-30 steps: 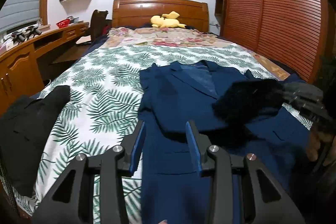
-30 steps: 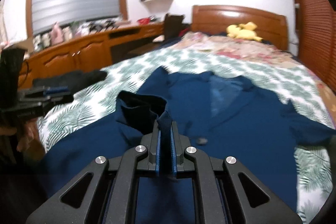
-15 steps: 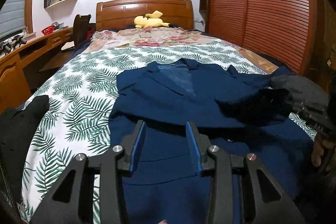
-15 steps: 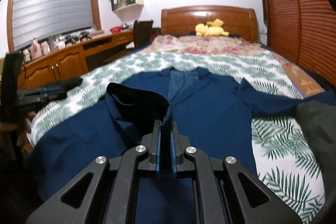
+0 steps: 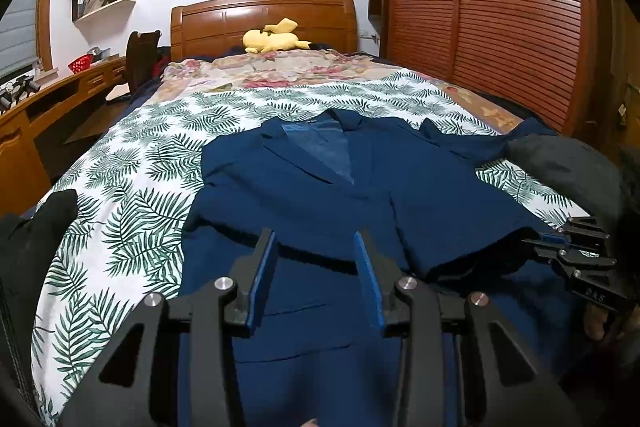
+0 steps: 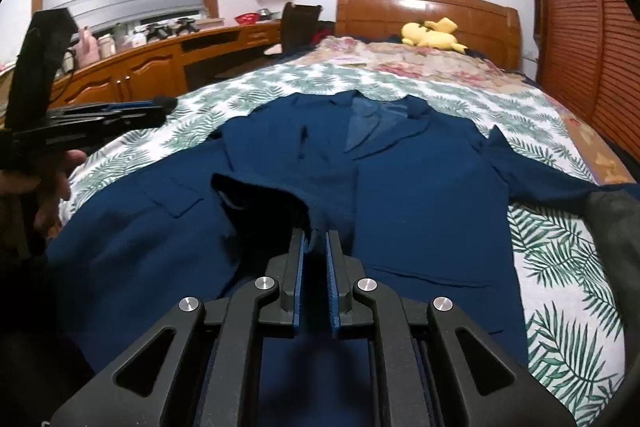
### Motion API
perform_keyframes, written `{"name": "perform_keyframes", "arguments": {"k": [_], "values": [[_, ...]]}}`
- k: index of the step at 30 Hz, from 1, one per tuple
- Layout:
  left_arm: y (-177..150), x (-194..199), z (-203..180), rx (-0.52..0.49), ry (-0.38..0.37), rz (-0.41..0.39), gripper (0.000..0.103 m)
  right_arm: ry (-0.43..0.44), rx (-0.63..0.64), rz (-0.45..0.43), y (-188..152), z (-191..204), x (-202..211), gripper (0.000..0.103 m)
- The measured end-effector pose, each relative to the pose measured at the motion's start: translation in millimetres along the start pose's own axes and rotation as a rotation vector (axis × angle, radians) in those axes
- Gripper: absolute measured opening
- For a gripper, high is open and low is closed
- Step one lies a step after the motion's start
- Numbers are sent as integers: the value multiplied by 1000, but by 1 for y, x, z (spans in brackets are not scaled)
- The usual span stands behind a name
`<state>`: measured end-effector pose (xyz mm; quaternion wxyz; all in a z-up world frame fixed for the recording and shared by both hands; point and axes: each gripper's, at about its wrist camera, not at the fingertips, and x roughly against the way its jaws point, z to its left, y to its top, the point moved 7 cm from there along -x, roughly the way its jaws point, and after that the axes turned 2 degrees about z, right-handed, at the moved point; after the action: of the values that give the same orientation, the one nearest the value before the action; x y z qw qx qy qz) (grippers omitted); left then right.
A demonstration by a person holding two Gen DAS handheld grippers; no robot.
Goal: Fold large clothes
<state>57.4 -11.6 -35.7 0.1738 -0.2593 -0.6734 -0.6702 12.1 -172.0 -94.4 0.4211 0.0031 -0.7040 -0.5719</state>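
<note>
A navy blue jacket [image 5: 340,179] lies front up on the leaf-print bedspread [image 5: 132,187], collar toward the headboard; it also shows in the right wrist view [image 6: 420,195]. Its left sleeve is folded across the chest. My left gripper [image 5: 316,247] is open and empty, hovering over the jacket's lower front. My right gripper [image 6: 316,243] has its jaws parted a little, with the sleeve cuff [image 6: 260,195] still between them. The right gripper shows at the right edge of the left wrist view [image 5: 532,239]. The left gripper shows at the left of the right wrist view [image 6: 168,103].
A black garment [image 5: 28,239] lies at the bed's left edge and a dark grey one [image 5: 560,163] at its right edge. A yellow plush toy [image 5: 272,39] sits by the wooden headboard. A wooden desk [image 6: 132,75] runs along the left; a slatted wardrobe [image 5: 500,19] stands right.
My right gripper has carried the sleeve cuff across the jacket and lowered it onto the chest, and its jaws have parted slightly. My left gripper has shifted right over the jacket, still open.
</note>
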Motion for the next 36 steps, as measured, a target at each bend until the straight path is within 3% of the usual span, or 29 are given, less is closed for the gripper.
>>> {"name": "perform_keyframes", "arguments": {"k": [3,5,6,7,14,26,28,29,31,33,36], "values": [[-1,-2,-2,-5,1,5,38,16,22,-8,1,7,2,16],[0,-2,-3,-7,3,5,38,19,25,-26,3,9,5,40],[0,-3,-3,-6,4,6,38,25,22,-34,5,10,6,57],[0,-3,-3,-4,3,7,38,35,18,-43,6,13,7,61],[0,-2,-2,-6,8,11,38,81,47,-26,12,33,-4,61],[-3,0,3,-7,13,14,38,94,86,121,2,60,-61,61],[-3,-1,4,-6,14,13,38,64,97,155,-5,60,-70,60],[-3,-1,4,-6,14,14,38,55,97,162,-7,58,-72,54],[-4,0,5,-6,14,12,38,27,93,178,-9,53,-76,25],[-4,1,5,-6,13,12,38,29,90,169,-8,48,-72,11],[-4,0,5,-4,11,12,38,18,46,100,5,34,-51,8]]}}
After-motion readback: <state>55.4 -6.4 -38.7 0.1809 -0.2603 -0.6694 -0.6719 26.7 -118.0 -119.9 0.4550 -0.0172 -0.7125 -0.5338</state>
